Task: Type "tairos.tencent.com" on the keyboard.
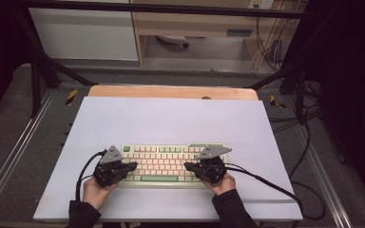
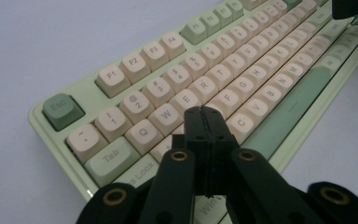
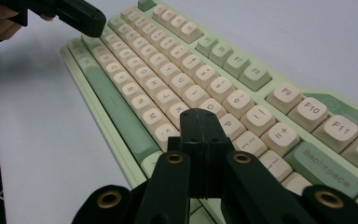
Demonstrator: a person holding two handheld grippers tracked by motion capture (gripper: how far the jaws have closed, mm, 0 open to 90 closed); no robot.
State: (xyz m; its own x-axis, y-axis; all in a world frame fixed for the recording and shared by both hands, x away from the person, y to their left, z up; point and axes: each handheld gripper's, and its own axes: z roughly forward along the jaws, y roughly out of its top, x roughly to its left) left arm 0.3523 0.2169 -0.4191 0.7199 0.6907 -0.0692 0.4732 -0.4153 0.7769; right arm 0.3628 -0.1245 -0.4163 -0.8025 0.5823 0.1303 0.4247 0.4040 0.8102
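Observation:
A pale green keyboard [image 1: 164,164] with cream and green keys lies on the white table top near the front. My left gripper [image 1: 134,166] hovers over its left end, jaws pressed together with nothing between them; in the left gripper view its tips [image 2: 202,112] sit just above the keys near the keyboard [image 2: 223,79] home row. My right gripper [image 1: 186,166] is over the right end, also shut and empty; its tips [image 3: 196,114] hang above the keys of the keyboard [image 3: 177,79]. The left gripper [image 3: 91,21] shows at the top left of the right gripper view.
The white table top [image 1: 171,118] stretches behind and beside the keyboard. A wooden edge [image 1: 171,91] runs along the back. Black cables [image 1: 275,187] trail from the grippers over the front right. A metal frame and cable bundles surround the table.

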